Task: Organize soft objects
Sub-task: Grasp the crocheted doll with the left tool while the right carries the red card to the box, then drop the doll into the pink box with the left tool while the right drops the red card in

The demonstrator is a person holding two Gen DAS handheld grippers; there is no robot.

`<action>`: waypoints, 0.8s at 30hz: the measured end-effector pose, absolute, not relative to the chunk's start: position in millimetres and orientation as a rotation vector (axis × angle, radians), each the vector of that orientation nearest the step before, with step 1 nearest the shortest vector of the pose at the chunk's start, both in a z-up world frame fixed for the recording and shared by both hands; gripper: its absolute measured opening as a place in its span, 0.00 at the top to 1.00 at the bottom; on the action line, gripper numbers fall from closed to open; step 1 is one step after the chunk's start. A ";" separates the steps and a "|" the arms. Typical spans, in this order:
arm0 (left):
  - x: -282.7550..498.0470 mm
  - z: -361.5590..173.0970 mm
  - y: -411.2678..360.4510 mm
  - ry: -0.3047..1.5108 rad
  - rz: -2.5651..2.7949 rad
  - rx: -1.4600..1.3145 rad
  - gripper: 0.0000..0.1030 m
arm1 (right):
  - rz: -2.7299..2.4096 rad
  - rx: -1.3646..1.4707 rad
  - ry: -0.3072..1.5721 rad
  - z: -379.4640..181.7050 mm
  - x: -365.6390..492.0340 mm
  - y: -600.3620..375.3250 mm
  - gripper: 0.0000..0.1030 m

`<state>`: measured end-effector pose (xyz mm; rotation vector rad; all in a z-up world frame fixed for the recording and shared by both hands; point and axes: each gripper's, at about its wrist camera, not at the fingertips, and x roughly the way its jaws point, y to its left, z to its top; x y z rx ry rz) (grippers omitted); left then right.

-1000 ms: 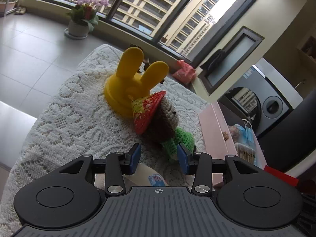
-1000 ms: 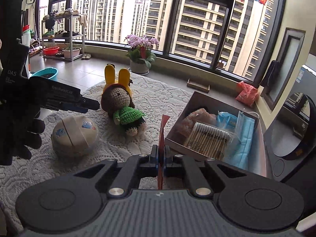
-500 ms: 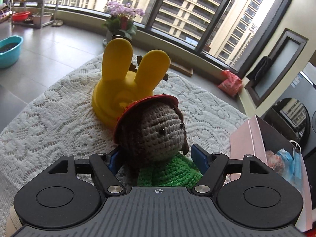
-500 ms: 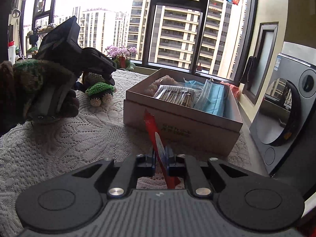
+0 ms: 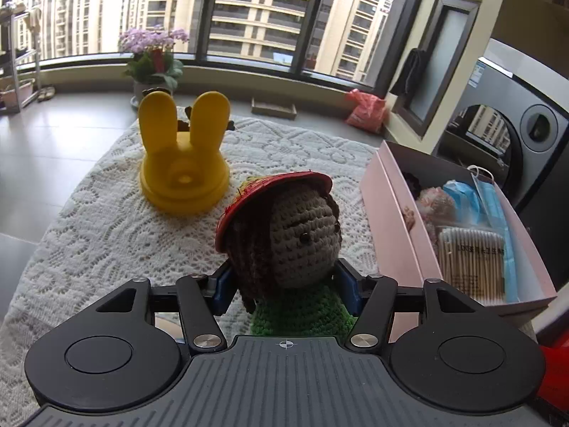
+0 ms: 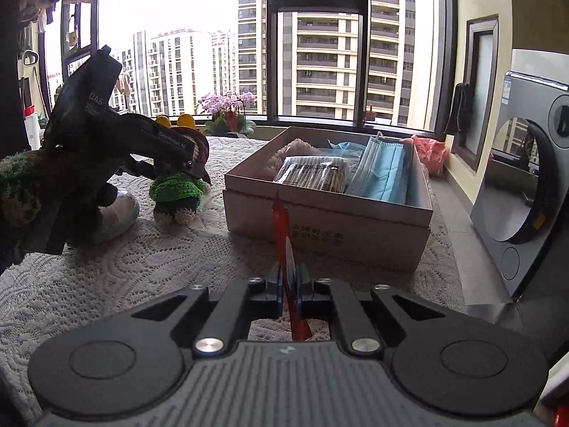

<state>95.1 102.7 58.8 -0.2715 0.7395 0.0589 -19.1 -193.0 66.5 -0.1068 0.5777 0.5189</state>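
The left gripper has just been closing on the brown-headed crocheted doll in a green jumper at frame centre, pads at its neck, long axis upright. The open pink cardboard box lies at right — one doll, one box. The right gripper is clenched on one thin red packet.

Each claw is matte black with blue pads, two round caps behind them and silver screws beside a ribbed grey housing. In the right wrist view the left claw bears white lettering, and the sleeve behind it is green-brown knit
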 end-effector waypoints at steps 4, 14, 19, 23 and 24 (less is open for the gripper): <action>48.4 69.9 86.0 0.743 -0.080 -0.237 0.39 | 0.522 -0.060 0.604 80.8 -27.3 -212.4 0.95; 12.7 101.7 41.4 0.748 -0.409 -0.220 0.39 | 0.478 -0.037 0.594 107.0 -57.2 -254.1 0.95; 80.3 139.3 25.3 0.577 -0.436 -0.192 0.38 | 0.456 -0.024 0.579 106.0 -62.7 -262.3 0.95; 155.6 141.1 3.6 0.598 -0.472 -0.244 0.38 | 0.436 -0.005 0.589 99.8 -57.8 -268.3 0.95; 171.9 133.7 -4.1 0.644 -0.486 -0.262 0.38 | 0.432 0.001 0.590 98.3 -56.4 -269.8 0.95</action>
